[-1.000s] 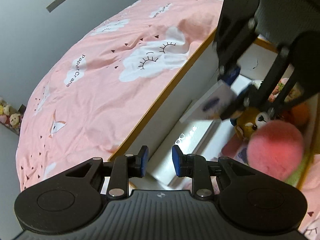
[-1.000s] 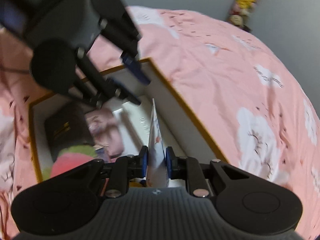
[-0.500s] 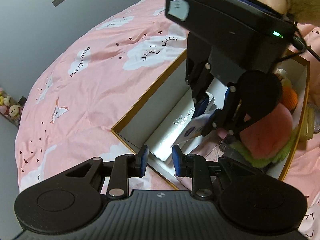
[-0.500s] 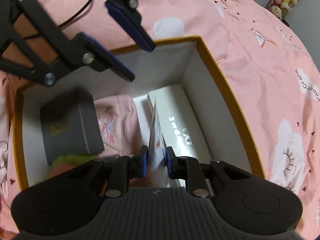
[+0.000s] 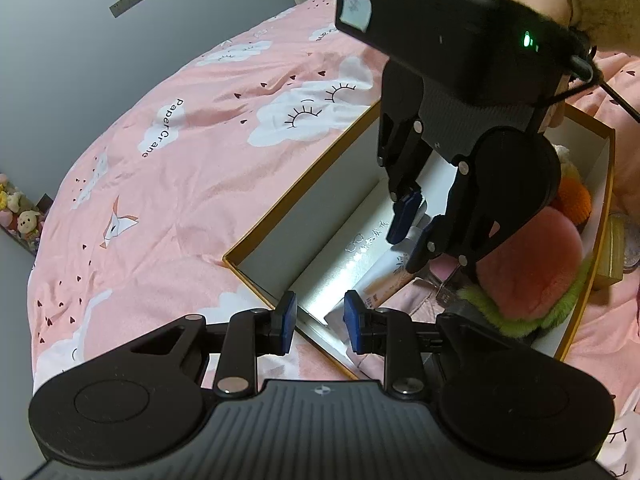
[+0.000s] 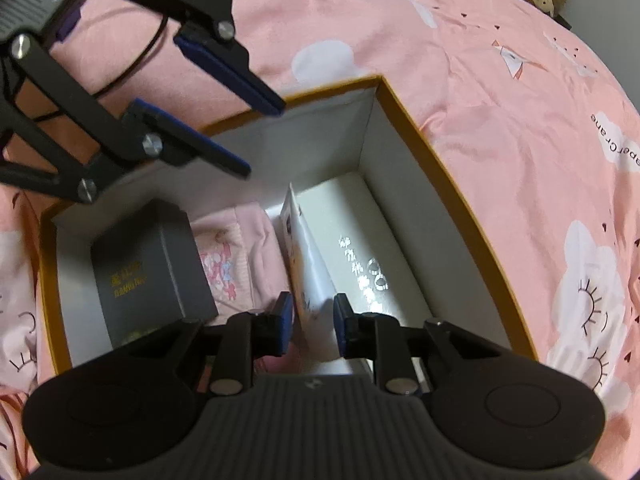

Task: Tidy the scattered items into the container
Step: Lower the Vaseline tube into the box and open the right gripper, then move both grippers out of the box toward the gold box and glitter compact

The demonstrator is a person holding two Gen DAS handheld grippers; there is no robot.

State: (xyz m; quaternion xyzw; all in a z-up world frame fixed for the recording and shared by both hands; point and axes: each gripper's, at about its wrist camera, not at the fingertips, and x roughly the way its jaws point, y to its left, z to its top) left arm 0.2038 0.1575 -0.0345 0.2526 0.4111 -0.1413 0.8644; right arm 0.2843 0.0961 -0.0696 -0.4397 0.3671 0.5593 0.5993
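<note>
An open white box with an orange rim (image 5: 280, 216) (image 6: 432, 148) lies on the pink bed. My right gripper (image 6: 313, 322) (image 5: 410, 236) is inside it, jaws open, around a white tube (image 6: 306, 264) (image 5: 386, 276) that leans on a long white box (image 6: 372, 256) (image 5: 340, 268). My left gripper (image 5: 319, 320) (image 6: 236, 120) is open and empty, hovering over the box's near corner. The box also holds a grey box (image 6: 148, 272), pink cloth (image 6: 236, 260), a pink and green plush (image 5: 536, 264) and an orange plush (image 5: 574, 202).
The pink cloud-print bedspread (image 5: 180, 168) surrounds the box. A small tan box and a clear jar (image 5: 618, 252) lie outside its right wall. Small plush toys (image 5: 18, 216) sit on a shelf beyond the bed's edge. A grey wall (image 5: 80, 40) stands behind.
My right gripper lowered the white tube into the box and opened its jaws; the tube now rests on the long white box. My left gripper has drawn back from the box.
</note>
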